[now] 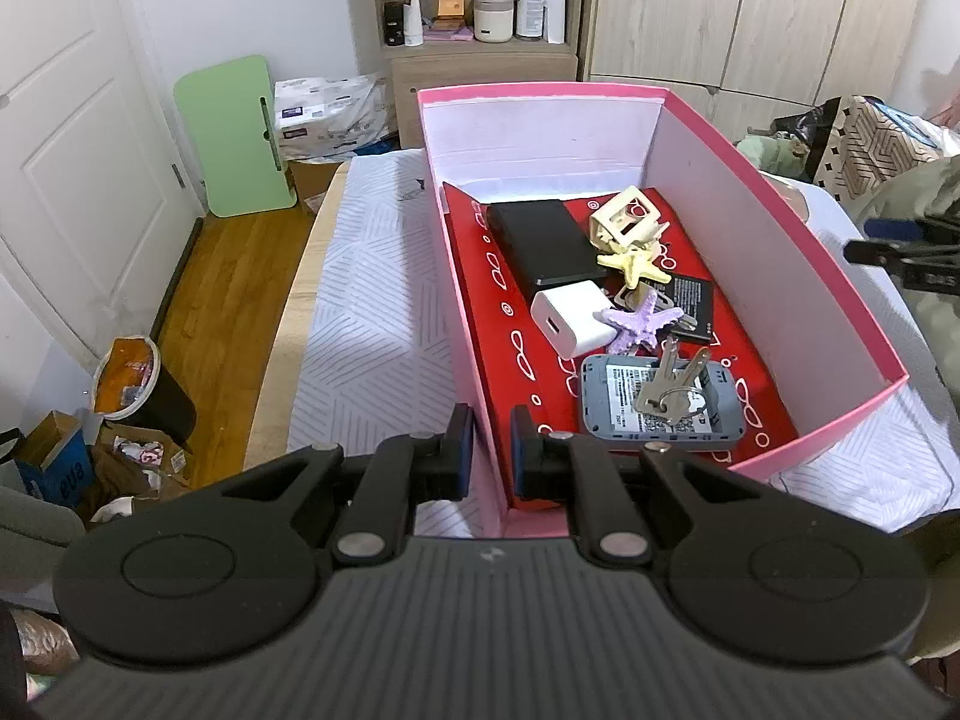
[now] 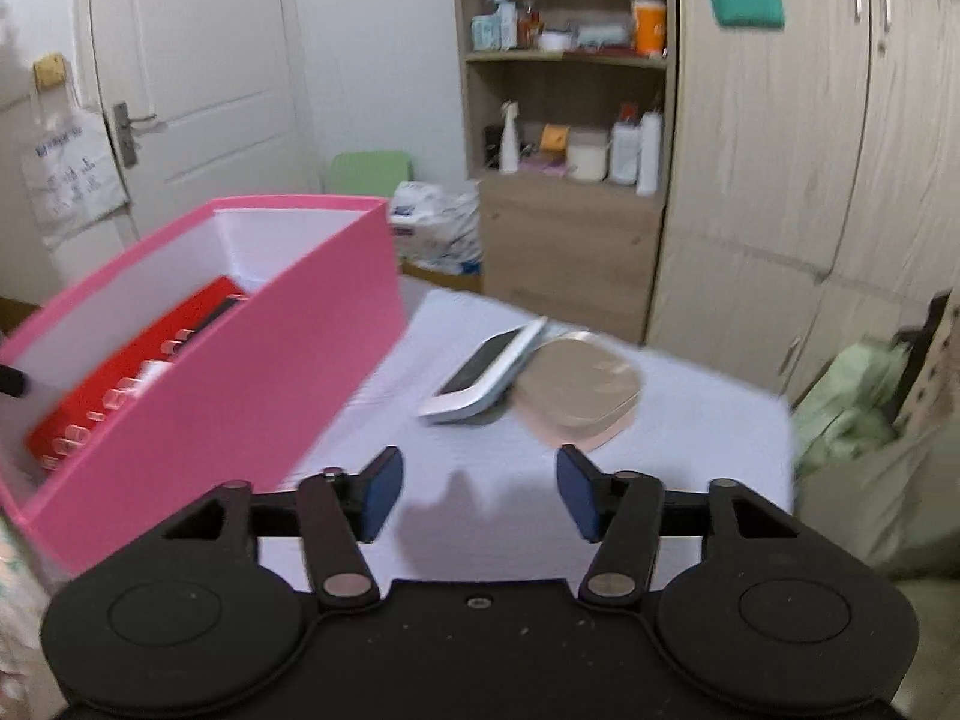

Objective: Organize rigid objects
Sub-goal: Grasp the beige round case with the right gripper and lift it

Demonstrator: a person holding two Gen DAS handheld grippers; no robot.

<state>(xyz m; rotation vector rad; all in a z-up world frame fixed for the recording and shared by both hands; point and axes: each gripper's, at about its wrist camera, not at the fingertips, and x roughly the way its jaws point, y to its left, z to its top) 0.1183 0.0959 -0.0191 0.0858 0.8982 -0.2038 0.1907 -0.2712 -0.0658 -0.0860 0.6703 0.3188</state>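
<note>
A pink box stands on the bed, and my left gripper is shut on its near left wall. On the red liner inside it lie a black power bank, a white charger, a purple starfish, a yellow starfish, a cream frame, a flat battery and keys on a grey device. My right gripper is open and holds nothing. It hangs over the sheet right of the pink box. Beyond it lie a white device and a beige rounded case.
The bed's white patterned sheet ends at a wooden edge on the left. Below that edge are a bin and boxes on the floor. A shelf unit and wardrobe doors stand behind the bed. A green bundle lies at the right.
</note>
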